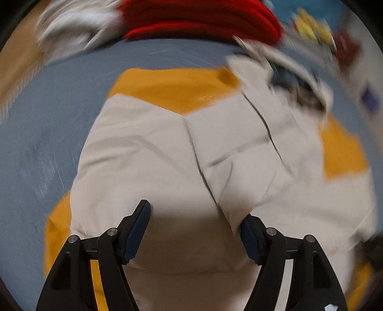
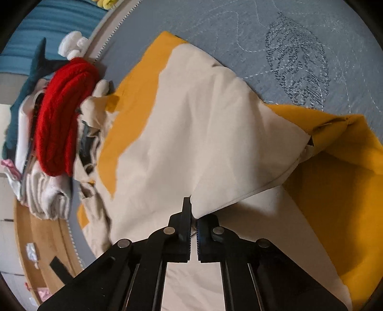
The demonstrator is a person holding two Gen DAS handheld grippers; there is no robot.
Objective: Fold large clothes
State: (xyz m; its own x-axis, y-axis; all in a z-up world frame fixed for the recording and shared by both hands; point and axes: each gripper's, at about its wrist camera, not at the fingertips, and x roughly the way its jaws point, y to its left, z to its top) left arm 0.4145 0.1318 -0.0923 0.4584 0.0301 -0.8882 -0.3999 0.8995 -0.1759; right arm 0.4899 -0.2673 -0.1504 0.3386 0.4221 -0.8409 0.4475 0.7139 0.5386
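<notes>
At 6 o'clock we see the right gripper pinched onto a raised fold of the beige-and-yellow garment; the left gripper hovers spread above it, clasping nothing (that view is blurred). The garment lies on the grey-blue bedspread. Farther, toward 9 o'clock, a red knit tops a clothes pile.

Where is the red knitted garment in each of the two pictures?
Left wrist view: red knitted garment along the top edge, centre, blurred.
Right wrist view: red knitted garment at the left, on a pile of clothes.
Shared landmark: the beige and yellow garment spread beside it.
</notes>
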